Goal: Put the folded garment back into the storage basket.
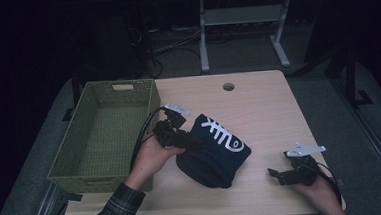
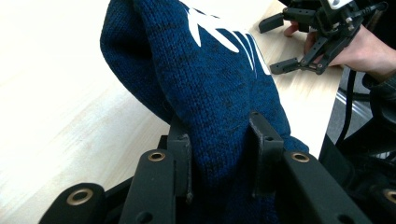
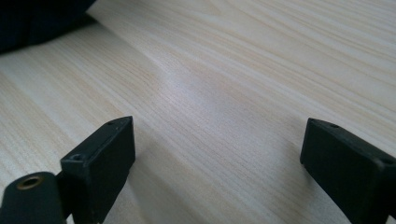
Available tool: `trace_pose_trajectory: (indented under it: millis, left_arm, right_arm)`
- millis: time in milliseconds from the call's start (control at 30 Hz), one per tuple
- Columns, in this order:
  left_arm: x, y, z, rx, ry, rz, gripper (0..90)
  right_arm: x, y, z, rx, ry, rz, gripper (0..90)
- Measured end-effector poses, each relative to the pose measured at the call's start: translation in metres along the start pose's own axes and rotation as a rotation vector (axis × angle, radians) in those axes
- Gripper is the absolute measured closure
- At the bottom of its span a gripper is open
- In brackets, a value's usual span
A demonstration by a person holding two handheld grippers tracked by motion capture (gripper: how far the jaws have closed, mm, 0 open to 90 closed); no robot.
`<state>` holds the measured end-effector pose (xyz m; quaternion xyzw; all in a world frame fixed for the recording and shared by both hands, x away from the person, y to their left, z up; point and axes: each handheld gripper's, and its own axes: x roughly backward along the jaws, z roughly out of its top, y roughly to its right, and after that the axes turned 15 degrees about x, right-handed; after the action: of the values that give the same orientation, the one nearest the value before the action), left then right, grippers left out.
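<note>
we are gripping the blue knit hat [image 1: 213,151], white lettering unreadable, with the left claw [image 1: 193,142] on the pale wood counter [image 1: 258,108]; a green basket [image 1: 102,133] is sitting at nine o'clock, the room is lying dark, and the right claw [image 1: 275,175] is gaping wide.

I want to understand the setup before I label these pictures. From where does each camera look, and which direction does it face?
High view: fixed above the person's side, looking forward and down on the table, green basket and blue knit garment; forearms and both hands show.
Left gripper view: rides the left gripper, looking along its fingers shut on the garment, toward the right gripper.
Right gripper view: rides the right gripper, looking low across bare tabletop; open fingers show.
Shared: high and left gripper views both show the garment's white lettering.
</note>
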<state>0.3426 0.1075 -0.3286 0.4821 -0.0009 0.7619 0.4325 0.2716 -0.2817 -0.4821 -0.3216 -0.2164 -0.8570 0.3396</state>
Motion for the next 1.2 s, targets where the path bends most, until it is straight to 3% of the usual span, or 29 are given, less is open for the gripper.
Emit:
trace_pose_trajectory:
  millis: [333,667,1200]
  left_arm:
    - [0.022,0.008,0.006,-0.027,0.005,0.009,67.2]
    - [0.045,0.004,0.01,-0.018,-0.001,0.015,67.1]
    - [0.098,0.0,0.02,0.007,-0.002,0.048,67.1]
  right_arm:
    - [0.0,0.0,0.0,0.002,0.001,0.0,9.7]
    - [0.0,0.0,0.0,0.001,0.001,-0.001,9.7]
    - [0.0,0.0,0.0,-0.003,0.0,-0.003,9.7]
